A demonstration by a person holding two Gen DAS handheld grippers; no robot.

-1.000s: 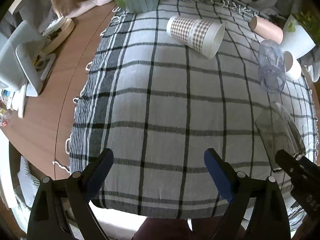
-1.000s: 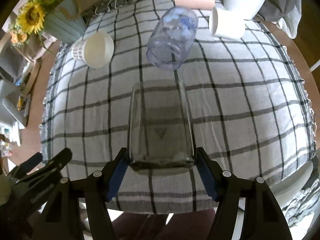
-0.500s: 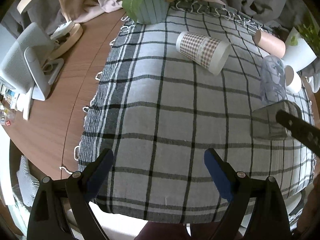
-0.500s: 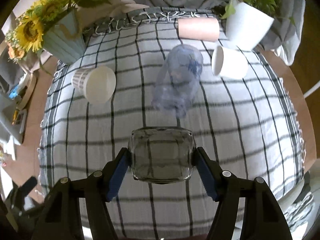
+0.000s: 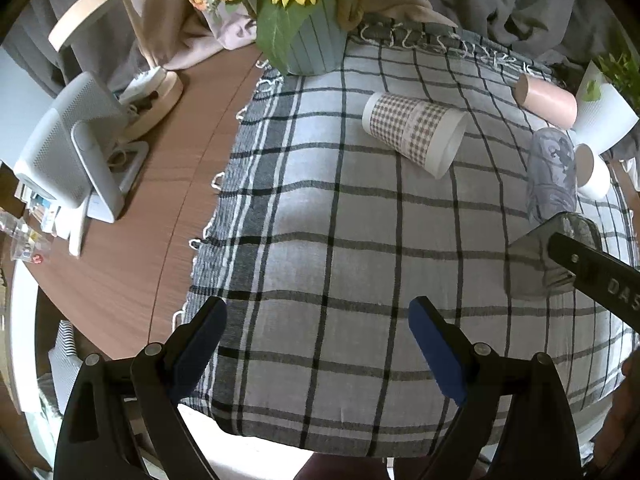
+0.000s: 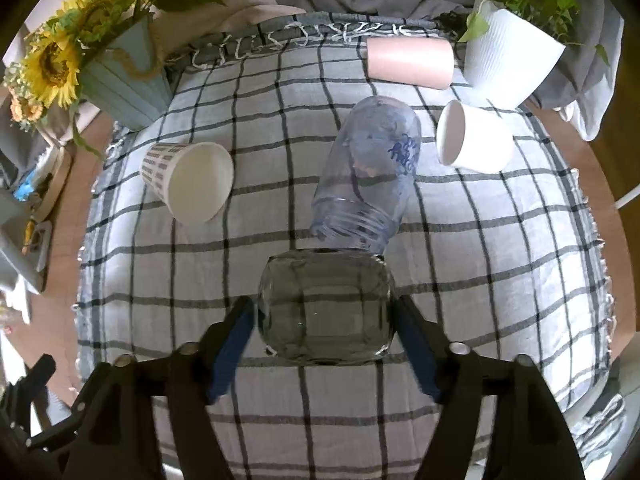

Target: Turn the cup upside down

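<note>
My right gripper (image 6: 324,320) is shut on a clear square glass cup (image 6: 325,308) and holds it above the checked tablecloth (image 6: 500,280), with one end of the cup facing the camera. In the left wrist view the same glass cup (image 5: 532,264) hangs at the right edge, held tilted by the right gripper's black finger (image 5: 592,272). My left gripper (image 5: 316,332) is open and empty over the near part of the cloth.
On the cloth lie a checked paper cup (image 6: 188,176), a clear blue-printed plastic cup (image 6: 372,172) just beyond the glass, a white cup (image 6: 468,140) and a pink cup (image 6: 408,62). A sunflower vase (image 6: 124,80) and a white plant pot (image 6: 512,60) stand at the back.
My right gripper has lifted the glass cup off the cloth and tipped it up from lying flat. The left gripper has drawn back and higher, staying open.
</note>
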